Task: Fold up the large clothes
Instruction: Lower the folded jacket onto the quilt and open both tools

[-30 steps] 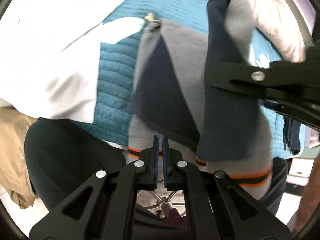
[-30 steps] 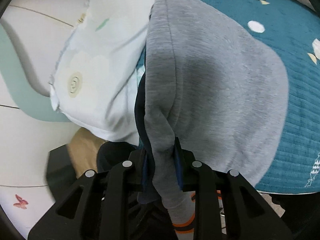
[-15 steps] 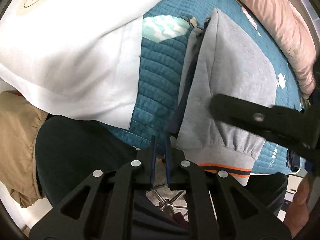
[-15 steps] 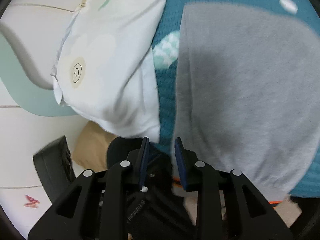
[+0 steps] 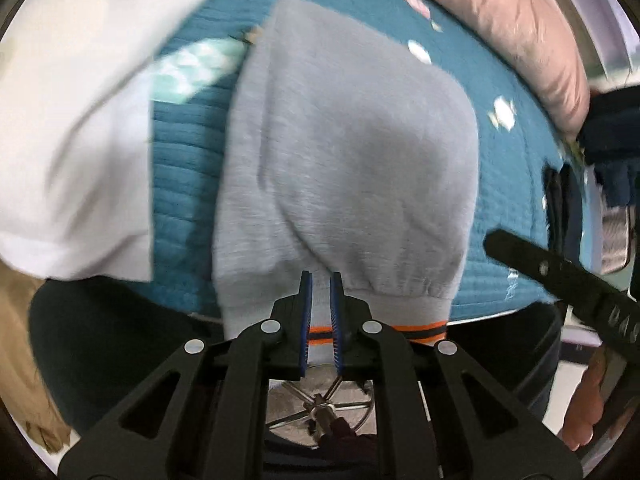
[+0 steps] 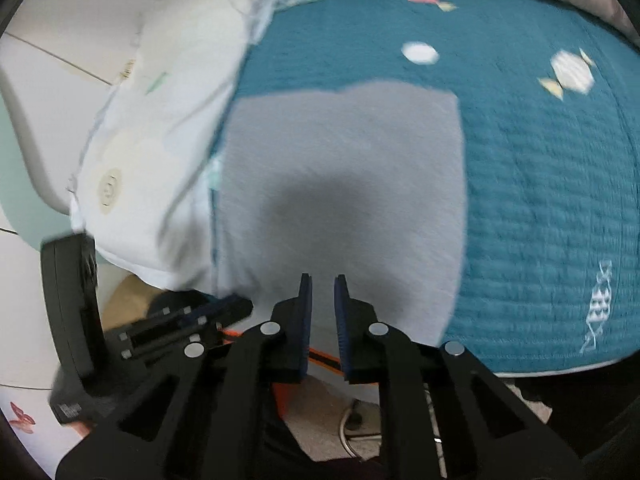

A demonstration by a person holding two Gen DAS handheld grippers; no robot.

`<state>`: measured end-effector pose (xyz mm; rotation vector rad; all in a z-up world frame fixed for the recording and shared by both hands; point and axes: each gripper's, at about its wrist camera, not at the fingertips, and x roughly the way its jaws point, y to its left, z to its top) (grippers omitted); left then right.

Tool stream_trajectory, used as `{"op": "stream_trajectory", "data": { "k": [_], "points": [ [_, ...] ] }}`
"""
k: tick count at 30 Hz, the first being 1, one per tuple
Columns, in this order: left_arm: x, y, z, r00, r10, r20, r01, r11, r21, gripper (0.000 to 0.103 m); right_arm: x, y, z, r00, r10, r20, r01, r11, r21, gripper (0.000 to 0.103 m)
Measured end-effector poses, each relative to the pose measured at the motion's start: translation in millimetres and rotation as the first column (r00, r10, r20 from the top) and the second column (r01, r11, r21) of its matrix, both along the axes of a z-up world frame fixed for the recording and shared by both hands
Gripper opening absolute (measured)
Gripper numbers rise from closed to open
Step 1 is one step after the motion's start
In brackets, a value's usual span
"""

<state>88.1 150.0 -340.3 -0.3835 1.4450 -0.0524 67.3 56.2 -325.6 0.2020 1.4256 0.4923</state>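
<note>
Dropped flat since the earlier frames: grey sweatshirt (image 5: pixel 352 152), hanging from the right gripper a second ago, now folded on teal quilt (image 6: pixel 540 184), both tools pulled back toward near edge. Lies mid-bed, ribbed hem with orange stripe (image 5: pixel 416 326) overhanging near edge, white pillow (image 6: pixel 168 128) just left, pink blanket (image 5: pixel 520 32) far right. Soft, thick fleece; light, floppy, not slippery, not fragile; likely bulges where layers stack, puffed fold visible in left view. Best hold judged at hem corners or folded side edge, pinching all layers together. Left gripper (image 5: pixel 320 280) nearly closed, narrow gap, nothing pinched, tips above hem. Right gripper (image 6: pixel 323 282) jaws closing, nothing between, tips over near part of grey panel. Quilted bedspread ribbed, candy prints, enough grip to hold cloth in place. Beyond bed: pale wall at left, tan cloth (image 5: pixel 16 360) near left, chair base (image 5: pixel 320 404) on floor below, dark trousers (image 5: pixel 108 352) of person at near edge.
</note>
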Motion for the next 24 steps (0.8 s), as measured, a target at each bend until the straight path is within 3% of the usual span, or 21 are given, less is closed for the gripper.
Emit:
{"op": "stream_trajectory", "data": {
  "k": [2, 4, 6, 10, 12, 15, 17, 20, 24],
  "points": [
    [7, -4, -20, 0.999, -0.003, -0.050, 0.005, 0.999, 0.042, 0.009, -5, -9, -25, 0.999, -0.017, -0.045, 0.014, 0.999, -0.052, 0.007],
    [8, -1, -34, 0.998, -0.004, -0.057, 0.006, 1.000, 0.027, 0.008, -9, -17, -61, 0.990, -0.035, -0.139, 0.021, 0.995, -0.100, 0.006],
    [8, 0, -32, 0.998, -0.016, -0.066, 0.018, 0.999, 0.027, 0.007, -16, -26, -85, 0.981, -0.057, -0.183, 0.044, 0.996, -0.079, 0.005],
    [2, 6, -20, 0.997, 0.015, -0.081, -0.009, 0.997, 0.072, 0.002, -18, -30, -75, 0.981, -0.053, -0.189, 0.040, 0.997, -0.072, 0.000],
    [5, 8, -31, 0.997, 0.028, -0.066, -0.024, 0.997, 0.071, 0.002, -21, -24, -74, 0.987, -0.019, -0.158, 0.002, 0.994, -0.107, 0.000],
    [9, 18, -44, 0.996, 0.054, -0.073, -0.053, 0.998, 0.021, 0.004, -18, -17, -96, 0.987, -0.026, -0.156, 0.008, 0.993, -0.120, 0.000],
    [12, 28, -43, 0.990, 0.086, -0.108, -0.089, 0.996, -0.026, 0.003, -18, -17, -93, 0.986, -0.039, -0.159, 0.020, 0.993, -0.118, 0.000],
    [11, 28, -28, 0.992, 0.071, -0.109, -0.071, 0.997, 0.006, 0.003, -17, -18, -79, 0.984, -0.045, -0.171, 0.025, 0.993, -0.114, 0.002],
    [15, 19, 1, 0.997, 0.054, -0.049, -0.054, 0.999, -0.005, 0.003, -6, -16, -41, 0.992, -0.040, -0.118, 0.039, 0.999, -0.011, 0.001]
  ]
}}
